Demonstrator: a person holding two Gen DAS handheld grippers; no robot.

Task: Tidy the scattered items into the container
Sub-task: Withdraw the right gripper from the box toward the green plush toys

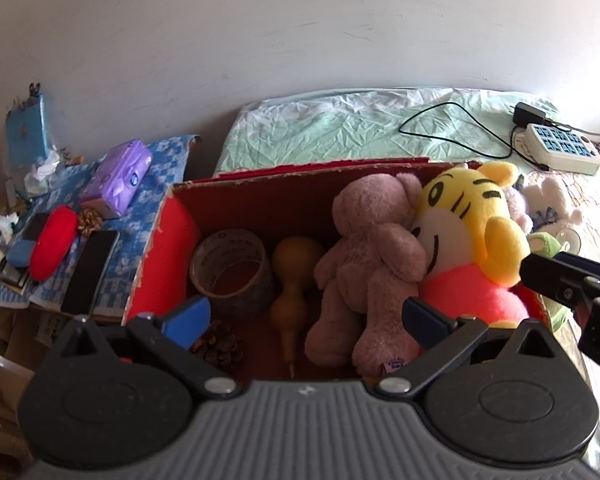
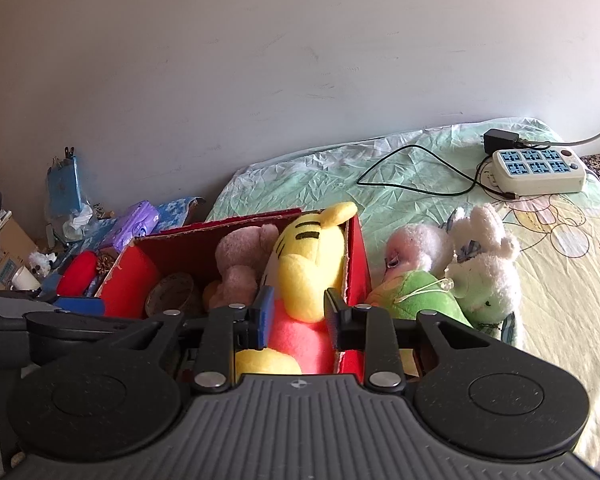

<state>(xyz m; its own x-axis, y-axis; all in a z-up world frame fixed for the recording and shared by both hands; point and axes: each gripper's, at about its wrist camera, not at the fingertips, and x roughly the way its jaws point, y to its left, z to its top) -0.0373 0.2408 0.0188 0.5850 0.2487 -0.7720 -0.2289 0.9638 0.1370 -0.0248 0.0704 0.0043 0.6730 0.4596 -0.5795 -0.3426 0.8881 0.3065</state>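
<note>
Right tool [image 2: 296,316] part-open astride yellow tiger plush [image 2: 312,268] in red box [image 2: 358,264], pads not pressing; left tool [image 1: 306,316] wide open, empty.

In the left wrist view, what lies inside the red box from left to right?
Brown tape roll → tan gourd → pinkish-brown plush bear → yellow striped plush tiger in a pink shirt.
</note>
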